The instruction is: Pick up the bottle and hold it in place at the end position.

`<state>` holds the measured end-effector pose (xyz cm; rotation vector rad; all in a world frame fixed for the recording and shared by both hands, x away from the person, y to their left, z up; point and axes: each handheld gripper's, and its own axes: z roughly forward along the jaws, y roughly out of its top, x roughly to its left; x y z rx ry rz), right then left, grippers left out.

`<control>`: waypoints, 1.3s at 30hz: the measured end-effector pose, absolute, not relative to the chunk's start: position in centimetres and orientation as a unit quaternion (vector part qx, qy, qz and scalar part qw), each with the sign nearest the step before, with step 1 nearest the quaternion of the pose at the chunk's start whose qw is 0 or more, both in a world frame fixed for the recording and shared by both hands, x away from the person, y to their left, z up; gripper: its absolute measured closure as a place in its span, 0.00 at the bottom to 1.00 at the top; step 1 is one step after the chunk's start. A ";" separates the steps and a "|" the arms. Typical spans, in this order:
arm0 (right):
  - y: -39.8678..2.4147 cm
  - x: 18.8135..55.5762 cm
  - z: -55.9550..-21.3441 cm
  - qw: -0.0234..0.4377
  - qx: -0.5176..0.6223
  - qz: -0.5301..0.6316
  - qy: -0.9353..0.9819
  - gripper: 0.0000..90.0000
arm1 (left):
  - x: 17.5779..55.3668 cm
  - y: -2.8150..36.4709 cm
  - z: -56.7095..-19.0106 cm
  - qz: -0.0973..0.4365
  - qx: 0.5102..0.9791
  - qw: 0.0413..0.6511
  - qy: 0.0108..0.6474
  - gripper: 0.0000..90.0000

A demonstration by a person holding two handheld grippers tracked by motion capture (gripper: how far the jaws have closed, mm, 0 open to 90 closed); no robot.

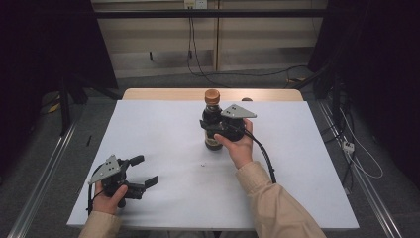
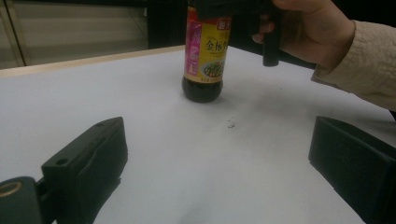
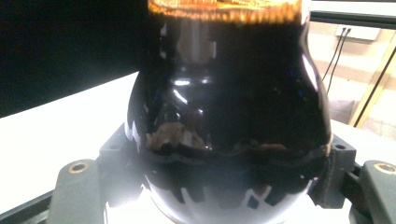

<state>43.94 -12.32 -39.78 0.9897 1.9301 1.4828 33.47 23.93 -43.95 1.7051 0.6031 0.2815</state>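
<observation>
A dark sauce bottle (image 1: 212, 140) with an orange cap (image 1: 212, 95) stands upright on the white table sheet (image 1: 163, 124), right of centre. My right gripper (image 1: 212, 128) is shut on its upper body, below the neck. In the right gripper view the glossy black bottle (image 3: 229, 107) sits between the two jaws, pressed on both sides. My left gripper (image 1: 147, 170) rests near the front left corner, open and holding nothing. In the left gripper view its jaws stand wide apart, and beyond them the bottle (image 2: 204, 60) shows its yellow and pink label, with the right hand (image 2: 308, 32) behind it.
A small dark speck (image 1: 203, 164) lies on the sheet in front of the bottle. The table's wooden back edge (image 1: 168, 93) shows beyond the sheet. Metal rails (image 1: 44, 173) run along the floor on both sides, and cables (image 1: 356, 153) lie at the right.
</observation>
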 end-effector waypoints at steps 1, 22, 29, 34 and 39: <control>-12.4 44.0 -39.8 0.250 0.365 0.546 0.711 0.30 | 33.5 23.9 -44.0 0.122 0.738 0.610 0.261 0.05; -13.0 43.8 -40.5 0.245 0.372 0.541 0.713 0.33 | 33.5 23.4 -43.8 0.122 0.743 0.608 0.253 0.05; -13.0 43.8 -40.6 0.251 0.368 0.535 0.718 0.34 | 33.9 23.4 -43.9 0.119 0.739 0.612 0.257 0.05; -13.0 43.8 -40.6 0.251 0.370 0.533 0.718 0.34 | 33.8 23.4 -43.7 0.123 0.741 0.608 0.258 0.05; -13.0 43.8 -40.6 0.248 0.368 0.535 0.719 0.34 | 33.8 23.3 -43.5 0.126 0.739 0.610 0.258 0.04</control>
